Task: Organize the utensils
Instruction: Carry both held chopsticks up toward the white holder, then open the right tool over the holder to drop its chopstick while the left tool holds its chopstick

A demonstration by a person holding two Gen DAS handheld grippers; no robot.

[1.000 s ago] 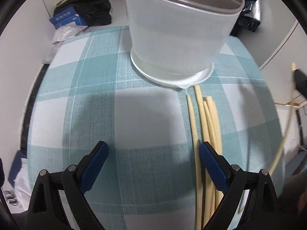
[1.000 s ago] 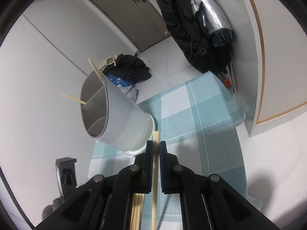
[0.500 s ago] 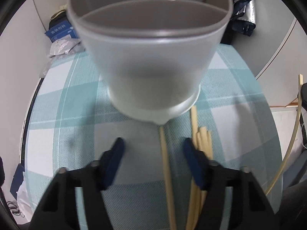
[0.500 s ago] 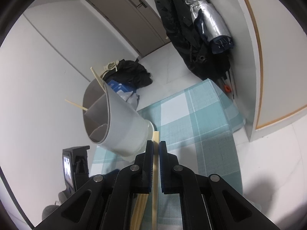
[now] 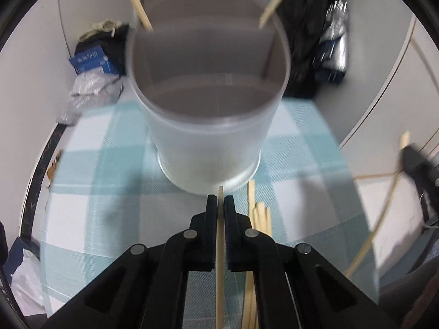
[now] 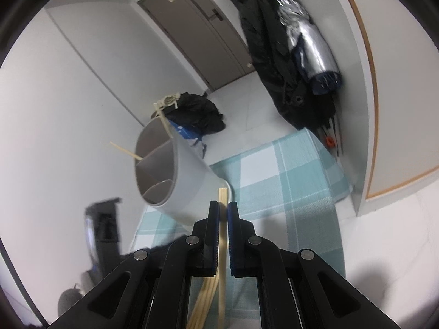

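Observation:
A grey divided utensil holder (image 5: pixel 208 126) stands on the teal checked tablecloth (image 5: pixel 96 181), with two chopsticks (image 5: pixel 137 0) leaning in its far compartments. My left gripper (image 5: pixel 220 203) is shut on one pale chopstick (image 5: pixel 219 260), its tip just short of the holder's base. Several loose chopsticks (image 5: pixel 259 219) lie on the cloth to its right. My right gripper (image 6: pixel 223 208) is shut on a chopstick (image 6: pixel 222 235), raised above the cloth to the right of the holder (image 6: pixel 175 181). The right gripper with its chopstick also shows at the left wrist view's right edge (image 5: pixel 417 161).
On the floor beyond the table lie a blue box (image 5: pixel 92 60), a white plastic bag (image 5: pixel 90 90) and dark clothing (image 6: pixel 194 112). A dark coat and a silver umbrella (image 6: pixel 310 52) hang by a wall. A door (image 6: pixel 197 27) stands behind.
My left gripper has gone from wide open to shut on one chopstick and lifted, so the holder's inside shows. My right gripper has stayed shut on its chopstick, moving only a little.

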